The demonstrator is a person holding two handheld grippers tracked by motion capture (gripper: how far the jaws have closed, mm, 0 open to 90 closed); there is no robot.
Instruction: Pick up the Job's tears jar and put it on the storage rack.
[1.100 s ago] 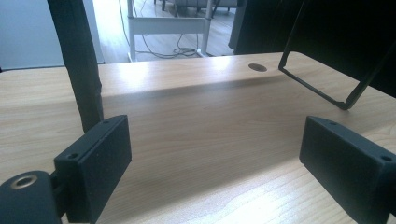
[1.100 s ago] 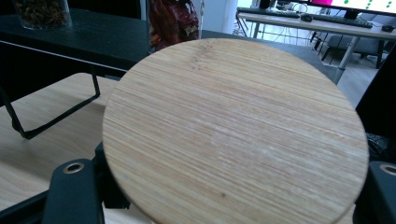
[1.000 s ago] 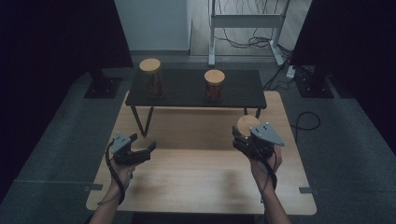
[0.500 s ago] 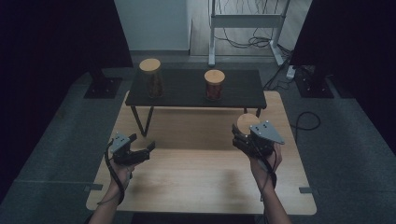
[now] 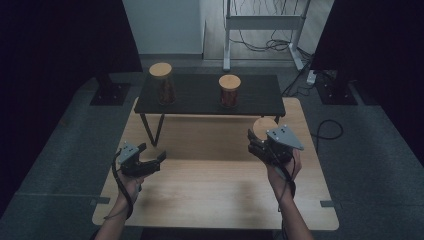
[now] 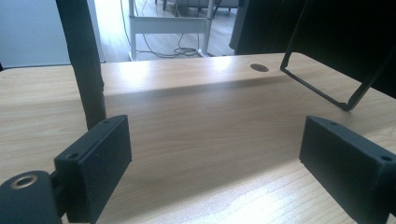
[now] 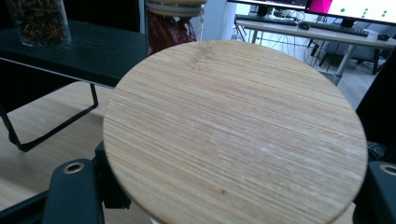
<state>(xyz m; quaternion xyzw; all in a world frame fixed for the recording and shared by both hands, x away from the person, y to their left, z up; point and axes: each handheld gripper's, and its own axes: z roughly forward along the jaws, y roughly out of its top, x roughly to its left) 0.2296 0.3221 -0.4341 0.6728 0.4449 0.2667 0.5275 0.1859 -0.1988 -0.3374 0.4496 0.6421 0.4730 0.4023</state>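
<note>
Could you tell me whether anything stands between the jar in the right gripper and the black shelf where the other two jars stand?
Nothing visible does. The right gripper holds the jar just before the black shelf, with only bare table between; free shelf space lies beside the two jars.

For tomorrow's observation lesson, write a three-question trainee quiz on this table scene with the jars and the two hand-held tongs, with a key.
1. True or false: the left tongs are clamped on a jar.
2. How many jars with wooden lids stand on the black shelf?
3. What sits between the jaws of the right tongs? A) a cable B) a jar with a wooden lid C) nothing

Key
1. False: the jaws stand apart over the bare wooden table.
2. Two: the tall jar at its left and the short jar nearer the middle.
3. B: the held jar, its round lid towards the right gripper view's camera.
</note>
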